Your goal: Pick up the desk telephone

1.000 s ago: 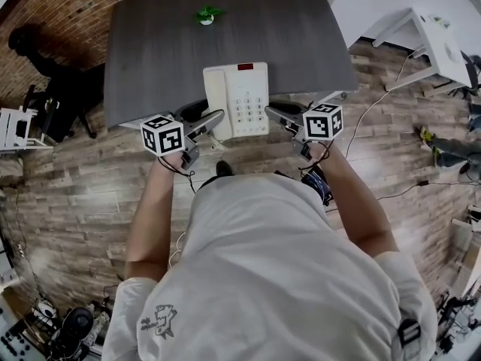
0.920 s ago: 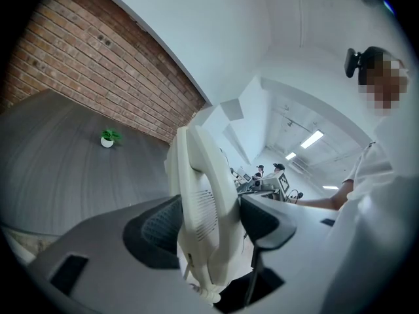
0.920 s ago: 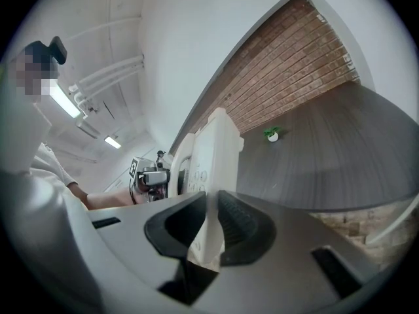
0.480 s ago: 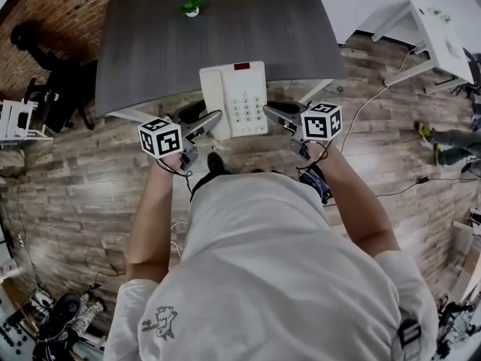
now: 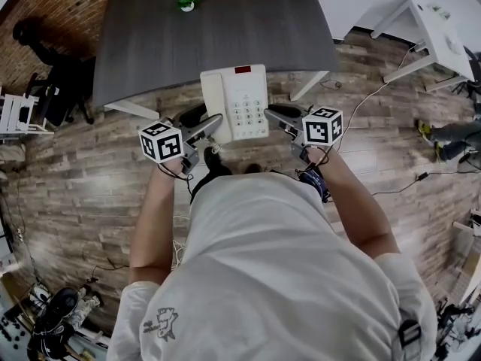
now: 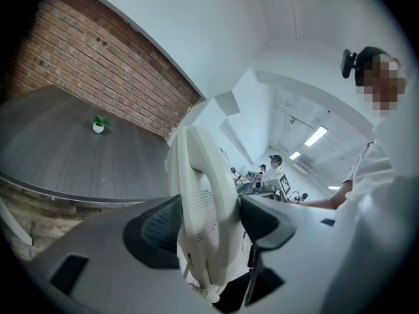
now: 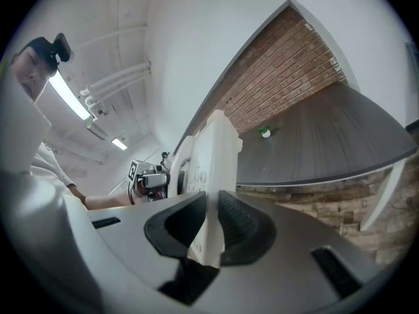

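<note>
Desk telephone is held between both grippers, clear of the desk top. Left gripper is clamped on the phone's handset side: in the left gripper view the jaws are spread wide, with both pads pressed against the white handset body that fills the gap of the gripper. Right gripper is clamped on the opposite, keypad side: in the right gripper view the jaws are nearly together, with the thin edge of the phone pinched between the pads of the gripper. The keypad is faced up toward the head camera and lies level between the two grippers. Beyond the jaw tips and lower down, the dark grey desk is seen, with a small potted plant near its far edge, well apart from the phone. Past the desk a brick wall is seen; wood plank floor lies below both grippers.
</note>
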`<state>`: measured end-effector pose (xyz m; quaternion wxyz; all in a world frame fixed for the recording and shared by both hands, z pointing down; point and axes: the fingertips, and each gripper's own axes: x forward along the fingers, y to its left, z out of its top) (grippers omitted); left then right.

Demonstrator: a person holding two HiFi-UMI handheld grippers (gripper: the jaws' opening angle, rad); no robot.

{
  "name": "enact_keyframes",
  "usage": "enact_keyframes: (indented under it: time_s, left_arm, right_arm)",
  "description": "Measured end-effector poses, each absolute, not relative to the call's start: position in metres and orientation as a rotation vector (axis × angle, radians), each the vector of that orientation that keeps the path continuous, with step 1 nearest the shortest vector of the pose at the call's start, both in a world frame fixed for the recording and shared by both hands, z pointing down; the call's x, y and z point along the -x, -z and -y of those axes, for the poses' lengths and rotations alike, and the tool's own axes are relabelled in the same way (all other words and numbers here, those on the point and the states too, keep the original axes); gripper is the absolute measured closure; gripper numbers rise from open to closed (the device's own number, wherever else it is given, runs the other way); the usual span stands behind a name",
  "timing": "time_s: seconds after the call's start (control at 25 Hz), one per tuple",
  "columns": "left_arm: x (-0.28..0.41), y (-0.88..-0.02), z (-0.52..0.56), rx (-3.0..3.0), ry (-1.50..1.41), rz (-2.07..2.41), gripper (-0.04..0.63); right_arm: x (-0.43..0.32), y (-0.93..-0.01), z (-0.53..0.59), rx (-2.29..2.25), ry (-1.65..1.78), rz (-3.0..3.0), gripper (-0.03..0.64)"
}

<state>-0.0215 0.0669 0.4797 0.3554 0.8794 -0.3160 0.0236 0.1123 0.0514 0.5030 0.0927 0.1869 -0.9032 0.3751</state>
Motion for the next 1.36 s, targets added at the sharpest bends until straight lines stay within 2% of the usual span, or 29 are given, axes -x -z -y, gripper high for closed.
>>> enact_keyframes:
  time_s: [1.36]
  left_arm:
    - [0.020,-0.475,-0.074,-2.189,-0.046,0.858,0.304]
  right_arm:
    - [-0.113,-0.498,-0.054,-0.487,-1.193,2.639,0.551]
